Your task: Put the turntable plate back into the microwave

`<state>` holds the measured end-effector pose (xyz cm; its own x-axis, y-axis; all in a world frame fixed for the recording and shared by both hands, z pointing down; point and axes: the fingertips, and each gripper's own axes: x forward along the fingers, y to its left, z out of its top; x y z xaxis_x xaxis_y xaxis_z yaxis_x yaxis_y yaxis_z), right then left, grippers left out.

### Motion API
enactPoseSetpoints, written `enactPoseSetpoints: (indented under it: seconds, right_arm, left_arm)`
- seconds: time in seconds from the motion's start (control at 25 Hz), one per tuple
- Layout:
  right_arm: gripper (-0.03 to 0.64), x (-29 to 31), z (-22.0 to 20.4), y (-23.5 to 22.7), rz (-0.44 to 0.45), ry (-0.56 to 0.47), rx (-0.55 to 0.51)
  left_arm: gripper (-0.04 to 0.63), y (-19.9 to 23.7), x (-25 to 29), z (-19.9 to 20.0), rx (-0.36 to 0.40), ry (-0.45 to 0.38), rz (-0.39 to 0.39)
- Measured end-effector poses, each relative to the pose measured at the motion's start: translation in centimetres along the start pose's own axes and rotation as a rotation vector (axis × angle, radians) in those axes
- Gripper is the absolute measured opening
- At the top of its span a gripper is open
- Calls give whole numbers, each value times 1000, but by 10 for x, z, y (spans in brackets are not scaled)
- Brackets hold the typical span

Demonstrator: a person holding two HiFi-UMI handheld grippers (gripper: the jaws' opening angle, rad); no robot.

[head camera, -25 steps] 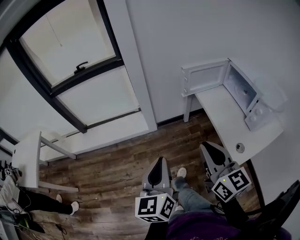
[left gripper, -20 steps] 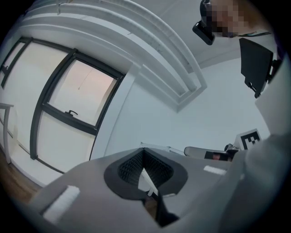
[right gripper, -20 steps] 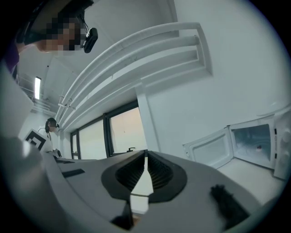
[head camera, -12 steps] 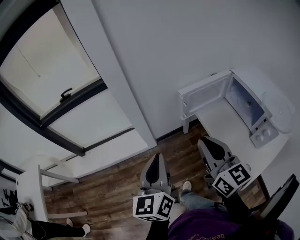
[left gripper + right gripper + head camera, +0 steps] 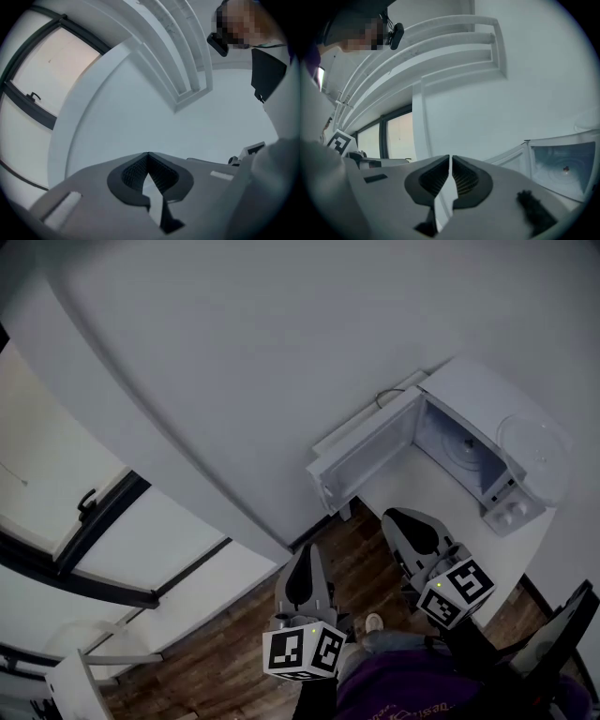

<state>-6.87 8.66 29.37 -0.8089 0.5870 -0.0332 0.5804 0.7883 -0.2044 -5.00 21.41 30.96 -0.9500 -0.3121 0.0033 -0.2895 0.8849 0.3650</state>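
A white microwave [image 5: 487, 442] stands on a white table [image 5: 412, 488] at the right of the head view, its door [image 5: 361, 456] swung open to the left. A clear glass turntable plate [image 5: 534, 448] lies on top of the microwave. The cavity [image 5: 565, 166] holds no plate; only the small hub on its floor shows. My left gripper [image 5: 306, 554] is shut and holds nothing, over the wooden floor, well short of the table. My right gripper [image 5: 398, 519] is also shut and holds nothing, near the table's front edge. Both point level at the white wall, with jaws together [image 5: 148, 153] [image 5: 450, 157].
A dark-framed window [image 5: 89, 512] fills the left. Wooden floor [image 5: 234, 634] lies below the grippers, with my shoe [image 5: 373, 622] on it. A black chair [image 5: 562, 634] stands at the bottom right beside the table. Another white table's corner [image 5: 70, 685] shows at the bottom left.
The view has swung toward the microwave, which now sits larger and nearer the middle. Both grippers have travelled with it toward the table, still shut.
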Motion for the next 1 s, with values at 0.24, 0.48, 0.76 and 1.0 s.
enactPoseSetpoints:
  seconds: [0.24,0.48,0.76,1.0]
  right_arm:
    - [12,-33,5,-65,-188,-11,6]
    - [12,-70,11,-100,-393,-32,-8]
    - [13,-102,33,-148,-635,-97,-19]
    - [12,-138,46,-181,-873,-164,-31]
  left_arm:
    - [5,-50,56,-28,-11,90,-166]
    - [5,-90,90,-45,-17,156,-346]
    - [5,-154,149,-51,6,222,-593]
    - [5,-208,183,-68,-7,275,-807]
